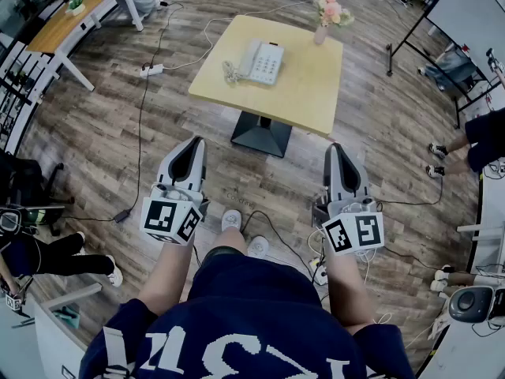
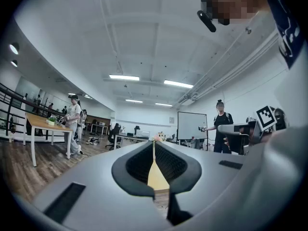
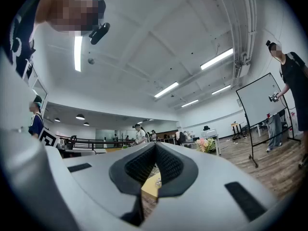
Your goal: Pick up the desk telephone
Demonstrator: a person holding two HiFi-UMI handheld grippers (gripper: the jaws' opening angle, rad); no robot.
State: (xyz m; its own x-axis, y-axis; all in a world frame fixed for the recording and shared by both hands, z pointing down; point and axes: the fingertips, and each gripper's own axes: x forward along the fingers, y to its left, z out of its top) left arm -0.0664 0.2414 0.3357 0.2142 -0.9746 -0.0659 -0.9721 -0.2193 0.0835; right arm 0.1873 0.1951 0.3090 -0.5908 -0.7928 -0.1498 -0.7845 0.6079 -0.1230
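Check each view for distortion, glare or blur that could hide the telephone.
Head view: heavy fisheye bending the floor, but the telephone on the table is sharp and evenly lit. Left gripper view: dark round vignette, closed jaws fill the lower frame. Right gripper view: same vignette, strip light glares upper left.

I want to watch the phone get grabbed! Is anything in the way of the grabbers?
Nothing visible blocks the left gripper or right gripper: only floor and bare table lie before the telephone. The flower vase stands aside.
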